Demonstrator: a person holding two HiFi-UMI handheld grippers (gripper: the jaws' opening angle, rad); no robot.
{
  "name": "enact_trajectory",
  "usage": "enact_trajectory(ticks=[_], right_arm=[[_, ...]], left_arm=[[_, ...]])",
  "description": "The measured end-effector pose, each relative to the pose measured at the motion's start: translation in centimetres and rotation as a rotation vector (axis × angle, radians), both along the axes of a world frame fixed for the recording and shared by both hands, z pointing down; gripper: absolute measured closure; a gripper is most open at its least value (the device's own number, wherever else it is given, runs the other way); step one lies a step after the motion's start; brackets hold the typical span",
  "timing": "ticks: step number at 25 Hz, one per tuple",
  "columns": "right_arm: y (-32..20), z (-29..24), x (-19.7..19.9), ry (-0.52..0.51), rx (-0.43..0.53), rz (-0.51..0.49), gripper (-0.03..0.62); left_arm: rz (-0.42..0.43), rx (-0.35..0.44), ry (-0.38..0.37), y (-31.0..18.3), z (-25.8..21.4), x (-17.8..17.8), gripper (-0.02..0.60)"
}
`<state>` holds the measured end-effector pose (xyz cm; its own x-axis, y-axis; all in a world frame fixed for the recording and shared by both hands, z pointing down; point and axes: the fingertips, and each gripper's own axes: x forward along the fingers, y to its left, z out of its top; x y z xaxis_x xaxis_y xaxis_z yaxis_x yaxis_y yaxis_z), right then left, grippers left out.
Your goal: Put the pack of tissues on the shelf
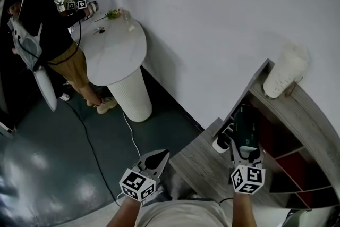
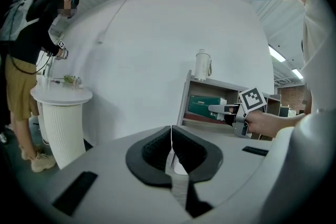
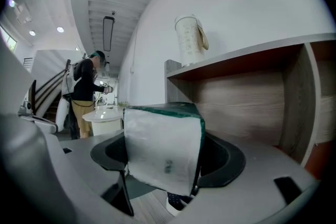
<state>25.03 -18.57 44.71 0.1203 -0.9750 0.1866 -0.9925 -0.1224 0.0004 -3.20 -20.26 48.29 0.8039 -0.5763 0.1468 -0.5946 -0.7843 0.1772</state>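
Note:
The pack of tissues (image 3: 165, 149), green on top with a white end face, fills the gap between the jaws of my right gripper (image 3: 161, 170), which is shut on it. In the head view the pack (image 1: 246, 125) is dark green and sits inside the upper compartment of the wooden shelf (image 1: 297, 101), with my right gripper (image 1: 241, 138) reaching in from the front. The left gripper view shows the pack (image 2: 203, 106) in the shelf opening too. My left gripper (image 1: 158, 158) hangs low to the left of the shelf, jaws shut and empty (image 2: 171, 147).
A white jug (image 1: 284, 74) stands on the shelf top. Red-backed compartments (image 1: 305, 167) lie below. A round white pedestal table (image 1: 114, 53) stands at the back left with a person (image 1: 48, 24) beside it. A white cable (image 1: 133, 138) runs across the dark floor.

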Motion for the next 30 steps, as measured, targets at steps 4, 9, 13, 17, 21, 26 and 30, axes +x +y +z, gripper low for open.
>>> enact_trajectory(ticks=[4,9,13,17,21,26,30], right_arm=[[-1.2,0.3,1.7,0.010,-0.015,0.064,0.201],[-2.8,1.1,3.6,0.018,-0.060,0.112,0.201],[-4.0,2.3,4.9,0.013,-0.105,0.130,0.201],[-4.9,2.8,5.5,0.037,-0.118,0.142,0.201],[-5.9,3.4,5.9,0.075,-0.137,0.151,0.201],[-6.7,4.2,6.5,0.081,-0.167,0.169,0.201],[-7.1,4.4,6.9,0.084,-0.179,0.176,0.201]], left_arm=[[-0.002,0.007,0.008,-1.1,-0.2,-0.7,0.560],[-0.020,0.001,0.011,-2.1,-0.1,-1.9,0.560],[-0.046,-0.008,0.008,-2.4,0.2,-2.8,0.560],[-0.077,-0.017,0.004,-2.5,0.4,-3.9,0.560],[-0.104,-0.019,0.003,-2.4,0.5,-4.7,0.560],[-0.143,-0.022,0.001,-2.0,0.7,-6.0,0.561],[-0.171,-0.027,-0.001,-1.5,0.7,-7.3,0.560]])
